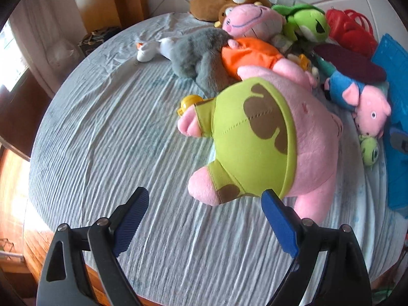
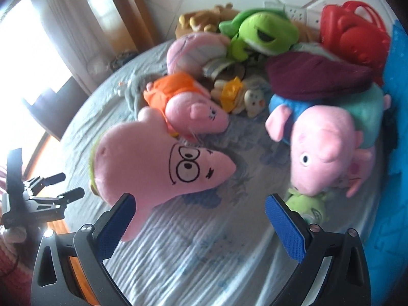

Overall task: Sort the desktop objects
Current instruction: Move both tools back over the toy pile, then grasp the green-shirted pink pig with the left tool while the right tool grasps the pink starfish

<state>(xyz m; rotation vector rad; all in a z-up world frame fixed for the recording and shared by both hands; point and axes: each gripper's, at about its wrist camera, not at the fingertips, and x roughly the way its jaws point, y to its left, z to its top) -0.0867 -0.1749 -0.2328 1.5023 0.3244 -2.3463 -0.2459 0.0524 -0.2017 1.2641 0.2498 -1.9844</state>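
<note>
Pink star plush [image 1: 267,137] lies near-centre on round table [image 1: 102,127], long axis running left-right, just beyond both wide-open empty grippers: left gripper [image 1: 206,219] by its green shorts, right gripper [image 2: 201,219] by its head.

the bench [image 1: 102,132], under a wrinkled pale cloth, lies bare along its left side and near edge, giving wide room to pass there. the pink star plush [image 1: 257,137] in green shorts blocks the middle, lying just ahead of the left gripper [image 1: 204,219]. behind it the far edge is crowded: grey plush [image 1: 196,51], pig in orange [image 1: 255,58], green frog plush [image 1: 303,23]. the pig in blue [image 2: 326,140] and a small green toy [image 2: 308,204] close the right side by the blue mat [image 2: 395,153].
</note>
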